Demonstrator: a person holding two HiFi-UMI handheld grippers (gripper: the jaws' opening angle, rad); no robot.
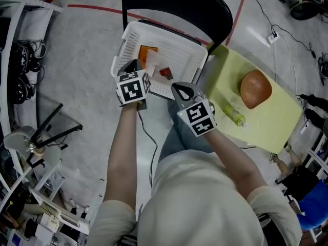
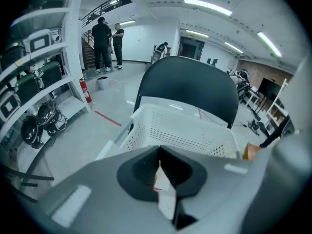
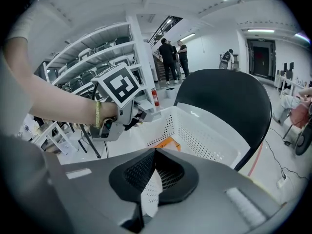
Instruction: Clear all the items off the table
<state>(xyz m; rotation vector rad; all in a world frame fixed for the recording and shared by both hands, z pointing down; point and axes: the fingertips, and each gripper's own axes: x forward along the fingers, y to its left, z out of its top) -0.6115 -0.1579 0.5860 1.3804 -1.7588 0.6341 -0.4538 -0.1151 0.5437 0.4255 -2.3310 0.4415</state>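
above white basket [image 1: 134,34], left gripper [image 1: 134,65], right gripper [image 1: 183,90], jaws pressed together, brown dome [image 1: 255,88], yellow bottle [image 1: 234,116] on table [image 1: 271,124]

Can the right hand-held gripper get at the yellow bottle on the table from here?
Likely yes. The right hand-held gripper hangs close to the yellow bottle, which lies near the table's edge on that gripper's side; nothing stands between them. Its jaws are shut, so they must open first.

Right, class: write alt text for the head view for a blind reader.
From above, a person holds the left claw and right claw, both shut, over a white basket on a black chair. Beside it, a yellow-green table bears a brown round lump and a bottle.
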